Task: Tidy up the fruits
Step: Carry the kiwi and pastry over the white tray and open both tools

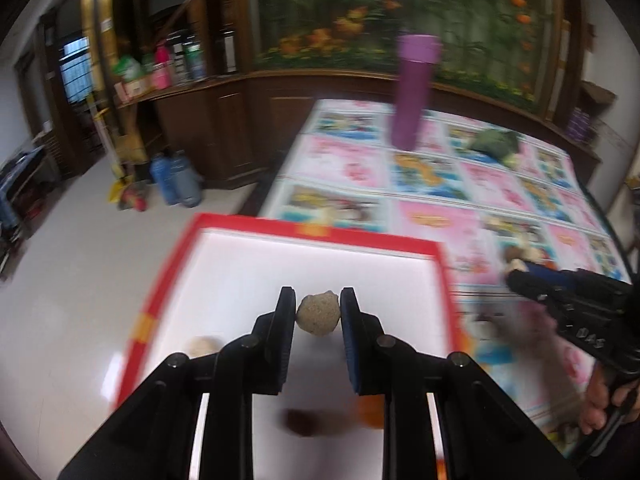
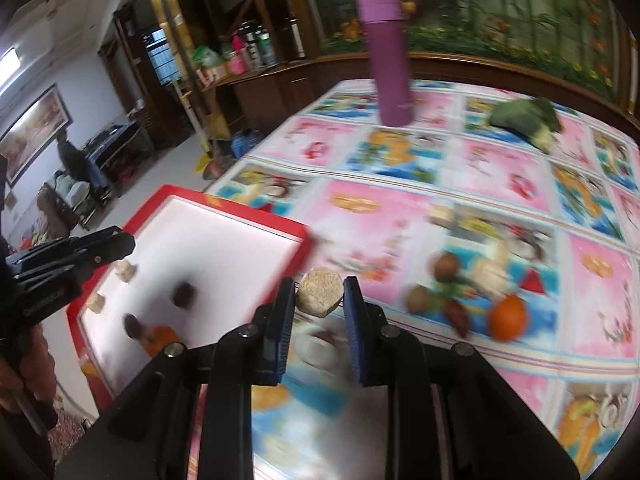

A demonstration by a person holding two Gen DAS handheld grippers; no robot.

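Observation:
My left gripper point(image 1: 319, 304) is shut on a tan rough fruit point(image 1: 318, 314) and holds it over the red-rimmed white tray point(image 1: 312, 230). The tray holds a pale fruit point(image 1: 204, 346), a dark one point(image 1: 302, 422) and an orange one point(image 1: 370, 410). My right gripper point(image 2: 319, 292) is shut on a beige round fruit point(image 2: 320, 292) above the tablecloth, just right of the tray point(image 2: 224, 210). A pile of fruits lies to its right: a brown one point(image 2: 445, 266), an orange point(image 2: 507, 317) and a dark red one point(image 2: 458, 316).
A tall purple bottle point(image 2: 390, 56) stands at the far side of the patterned tablecloth point(image 2: 400, 216). A green broccoli point(image 2: 524, 120) lies at the far right. The table edge and floor are to the left of the tray.

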